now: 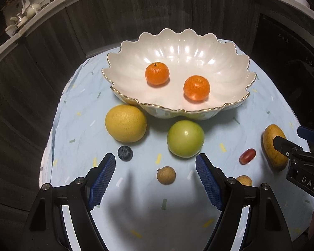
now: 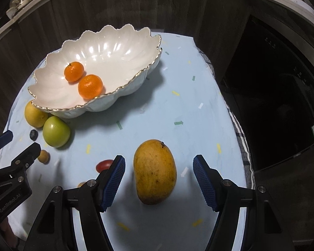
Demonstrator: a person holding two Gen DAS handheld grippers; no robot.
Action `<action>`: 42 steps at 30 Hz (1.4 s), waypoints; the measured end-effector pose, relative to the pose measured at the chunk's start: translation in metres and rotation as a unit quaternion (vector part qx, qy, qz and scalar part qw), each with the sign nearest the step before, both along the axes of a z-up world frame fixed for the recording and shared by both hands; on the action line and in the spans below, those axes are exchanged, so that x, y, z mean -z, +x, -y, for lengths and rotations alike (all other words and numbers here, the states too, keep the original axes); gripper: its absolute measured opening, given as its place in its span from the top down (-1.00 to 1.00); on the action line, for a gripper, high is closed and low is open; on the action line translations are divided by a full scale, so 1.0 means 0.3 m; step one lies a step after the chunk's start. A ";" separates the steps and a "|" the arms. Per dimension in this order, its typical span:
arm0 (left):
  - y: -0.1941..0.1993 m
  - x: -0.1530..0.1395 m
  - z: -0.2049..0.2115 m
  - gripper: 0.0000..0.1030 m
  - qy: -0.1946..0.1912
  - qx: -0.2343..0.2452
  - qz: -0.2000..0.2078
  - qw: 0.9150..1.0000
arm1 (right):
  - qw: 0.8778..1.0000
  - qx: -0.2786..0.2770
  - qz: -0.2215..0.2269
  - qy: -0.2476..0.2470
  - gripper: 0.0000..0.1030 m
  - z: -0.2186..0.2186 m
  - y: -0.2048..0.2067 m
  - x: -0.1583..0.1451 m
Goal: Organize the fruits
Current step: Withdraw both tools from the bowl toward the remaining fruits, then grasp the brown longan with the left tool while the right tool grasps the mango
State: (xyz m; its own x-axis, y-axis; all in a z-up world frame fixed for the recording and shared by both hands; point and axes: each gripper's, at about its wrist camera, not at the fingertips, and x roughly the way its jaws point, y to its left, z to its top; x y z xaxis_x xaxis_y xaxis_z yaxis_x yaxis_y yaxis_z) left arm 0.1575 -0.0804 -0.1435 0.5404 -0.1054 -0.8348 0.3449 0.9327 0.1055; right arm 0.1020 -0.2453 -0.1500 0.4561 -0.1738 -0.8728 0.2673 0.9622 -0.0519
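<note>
A: Report gripper poses.

B: The right gripper (image 2: 159, 177) is held low over the blue tablecloth (image 2: 188, 108), fingers spread wide to either side of the mango (image 2: 155, 171), touching neither flank. The left gripper (image 1: 156, 177) is likewise spread and holds nothing; the small brown longan (image 1: 166, 175) lies on the cloth between its fingers, apart from both pads.

A: Mango condition and location?

B: Yellow-orange skin with dark speckles, lying on its side, stem end pointing away from the camera. It rests on the cloth, well apart from the scalloped white bowl (image 2: 136, 81).

A: Other fruit?

B: Two tangerines (image 1: 157, 73) sit in the bowl. A green apple (image 1: 185, 138), yellow citrus (image 1: 125, 123), blueberry (image 1: 125, 153) and red grape (image 1: 247, 156) lie outside the bowl.
</note>
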 end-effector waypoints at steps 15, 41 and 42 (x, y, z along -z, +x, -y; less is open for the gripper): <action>-0.001 0.062 -0.006 -0.52 0.005 -0.003 -0.002 1.000 | 1.000 0.002 -0.009 -0.009 -0.32 -0.013 -0.005 0.067; 0.011 0.145 0.012 0.37 -0.005 0.004 -0.045 0.999 | 0.999 -0.001 -0.028 0.022 -0.01 -0.005 0.008 0.134; 0.011 0.146 0.011 0.41 -0.007 0.005 -0.046 0.999 | 0.999 -0.002 -0.027 0.020 0.00 -0.005 0.008 0.134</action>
